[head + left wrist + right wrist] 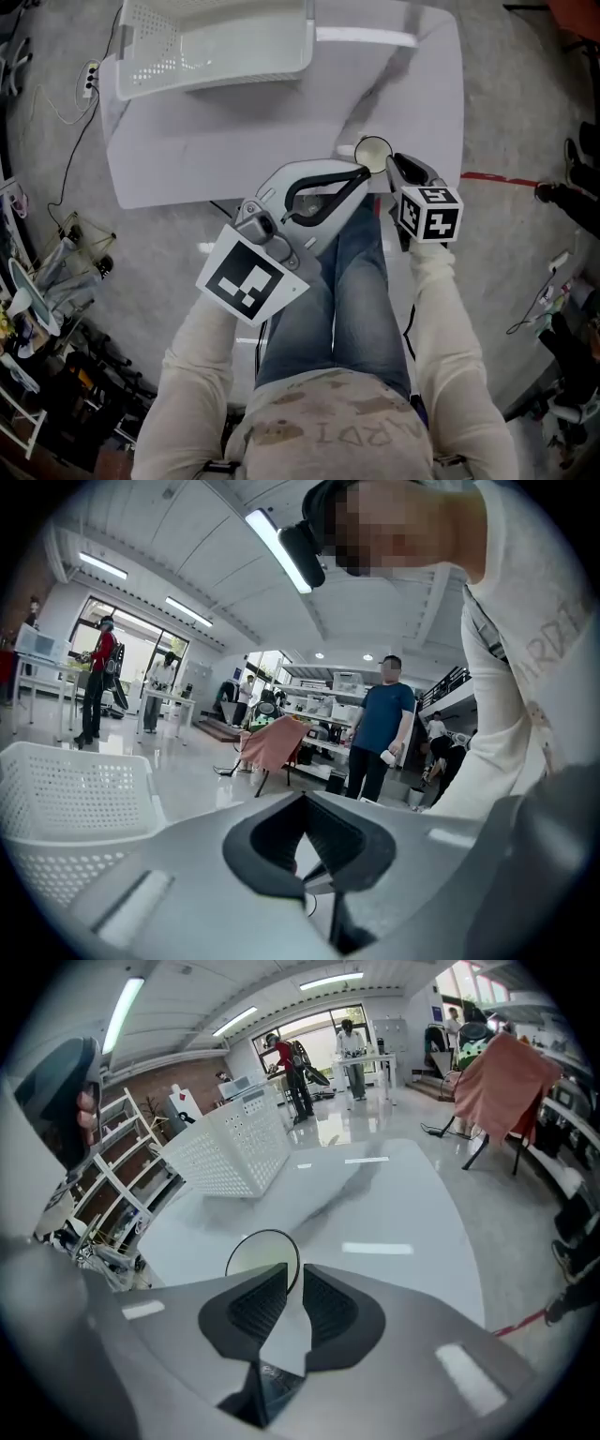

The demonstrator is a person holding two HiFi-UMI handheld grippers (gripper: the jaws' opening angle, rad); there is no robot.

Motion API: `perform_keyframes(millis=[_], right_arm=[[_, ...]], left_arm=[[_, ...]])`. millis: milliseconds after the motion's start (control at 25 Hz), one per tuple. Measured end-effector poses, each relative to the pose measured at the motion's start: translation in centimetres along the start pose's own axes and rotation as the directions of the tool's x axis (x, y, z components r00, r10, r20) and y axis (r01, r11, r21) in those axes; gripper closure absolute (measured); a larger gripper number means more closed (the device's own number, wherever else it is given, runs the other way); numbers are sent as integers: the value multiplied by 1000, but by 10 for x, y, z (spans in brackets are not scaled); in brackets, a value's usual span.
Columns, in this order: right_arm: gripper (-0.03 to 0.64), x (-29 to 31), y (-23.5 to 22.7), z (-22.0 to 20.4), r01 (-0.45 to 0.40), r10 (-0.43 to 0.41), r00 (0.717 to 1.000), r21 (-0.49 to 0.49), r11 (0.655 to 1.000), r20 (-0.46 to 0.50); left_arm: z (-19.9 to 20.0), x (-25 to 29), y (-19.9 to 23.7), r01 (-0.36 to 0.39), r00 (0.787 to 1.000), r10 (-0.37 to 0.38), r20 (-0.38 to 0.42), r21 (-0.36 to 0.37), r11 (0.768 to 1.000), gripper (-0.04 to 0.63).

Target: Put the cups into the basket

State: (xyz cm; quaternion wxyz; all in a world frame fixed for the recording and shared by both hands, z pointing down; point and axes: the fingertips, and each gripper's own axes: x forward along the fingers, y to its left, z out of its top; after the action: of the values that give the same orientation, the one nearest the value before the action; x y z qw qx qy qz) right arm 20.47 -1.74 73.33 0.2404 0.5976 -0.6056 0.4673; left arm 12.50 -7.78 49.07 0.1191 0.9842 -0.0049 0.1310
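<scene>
Grey floor surrounds a white table (pixel 234 141), and the gripper views show a bright hall behind it with strip lights, shelves and several people standing about. A white perforated basket (pixel 141 56) sits at the table's far left corner, its inside bare as far as the head view shows. The cup (pixel 373 150), pale with a dark rim, is at the table's near edge, well apart from the basket; whether its base touches the top cannot be told. The right gripper (pixel 394 165) has it: in the right gripper view the cup (pixel 253 1255) shows its round mouth just beyond the pads, and its wall runs into the narrow slot between the two jaws of the right gripper (pixel 292 1271), which are pressed on it. The left gripper (pixel 359 174) lies over the person's jeans, pointing at the cup, its tip just beside the rim. In the left gripper view its jaws (pixel 306 796) meet at the tips with nothing between them, and the basket (pixel 66 789) shows at the left.
</scene>
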Motion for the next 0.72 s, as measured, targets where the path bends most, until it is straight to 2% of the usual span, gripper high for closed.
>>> perform_keyframes(millis=[200,360,520,720], right_arm=[[521,17,3,-3,16,-15,998,19,1000,-54],[542,26,-1,1,64,-60,994,47,997,-90],[561,27,-1,6,126,-129,986,-29,992,-109],[561,17,0,2,115,-115,988,-8,993,-106]], left_arm=[[-10,1,0,4,1000,-4,0,-19,1000,595],[-14,0,6,-5,1000,5,0,-25,1000,595],[-14,-1,9,-20,1000,20,-1,-30,999,595],[-9,-2,6,-31,1000,31,0,-23,999,595]])
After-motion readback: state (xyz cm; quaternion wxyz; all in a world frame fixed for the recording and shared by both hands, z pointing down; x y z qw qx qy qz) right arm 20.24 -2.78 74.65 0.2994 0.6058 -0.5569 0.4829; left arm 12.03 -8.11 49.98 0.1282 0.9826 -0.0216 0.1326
